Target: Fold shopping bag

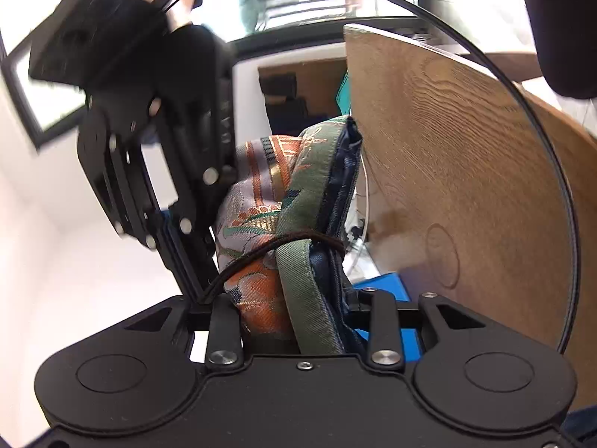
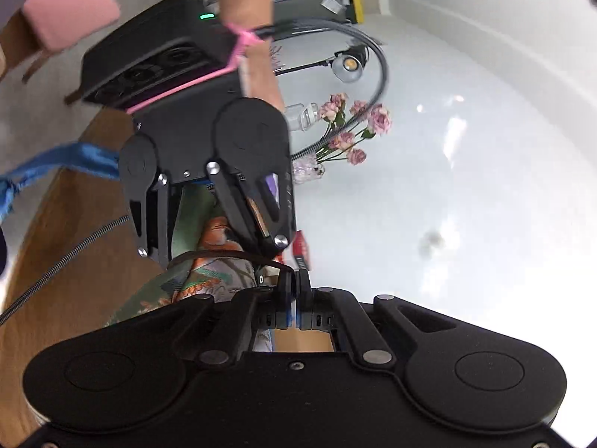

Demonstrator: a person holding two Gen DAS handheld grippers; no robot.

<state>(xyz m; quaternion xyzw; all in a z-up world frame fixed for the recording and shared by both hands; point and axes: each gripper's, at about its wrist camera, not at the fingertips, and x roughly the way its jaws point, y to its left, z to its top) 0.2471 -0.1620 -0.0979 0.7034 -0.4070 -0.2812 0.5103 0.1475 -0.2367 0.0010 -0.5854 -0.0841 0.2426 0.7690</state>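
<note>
1. Brocade shopping bag, bundled above the wooden table, looks soft and light.
2. Left gripper fingers pinch the bundle.
3. Right gripper fingers pinch its elastic cord; grip there.

Woven brocade cloth bag, matt grained wood table, glossy white wall

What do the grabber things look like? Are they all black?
Mostly. The left gripper is matte black plastic with round silver screws, a pink strap and a small green light. The right gripper is the same black, with silver screws and rounded plates.
</note>
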